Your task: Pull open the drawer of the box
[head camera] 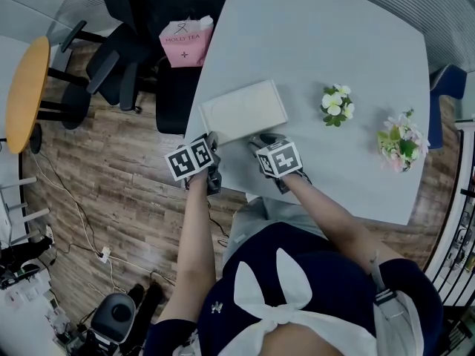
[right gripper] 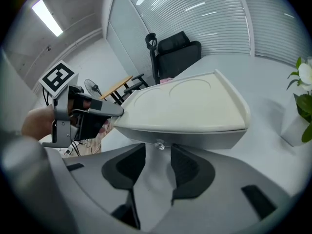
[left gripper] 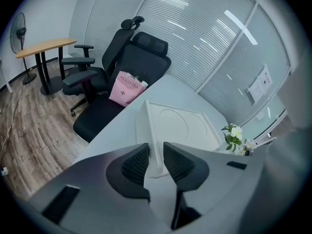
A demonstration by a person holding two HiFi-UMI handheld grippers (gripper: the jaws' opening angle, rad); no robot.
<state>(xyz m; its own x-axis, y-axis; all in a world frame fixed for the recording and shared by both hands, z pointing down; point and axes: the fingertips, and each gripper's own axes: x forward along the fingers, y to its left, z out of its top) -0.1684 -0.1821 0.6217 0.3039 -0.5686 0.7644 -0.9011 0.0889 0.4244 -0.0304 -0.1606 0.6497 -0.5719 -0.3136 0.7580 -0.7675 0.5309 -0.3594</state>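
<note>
Okay, the white box point(head camera: 243, 111) sits mid-frame on the table point(head camera: 334, 65), its tiny drawer knob point(right gripper: 159, 144) just ahead of the spread jaws of the right gripper point(right gripper: 158, 167), so centre them, pinch and pull straight back while the left gripper point(left gripper: 156, 162), clamped on the box's corner, steadies it.

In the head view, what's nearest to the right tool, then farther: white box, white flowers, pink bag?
1. white box, just ahead of the right tool.
2. white flowers, off to its right.
3. pink bag, far left, on the chair.
</note>
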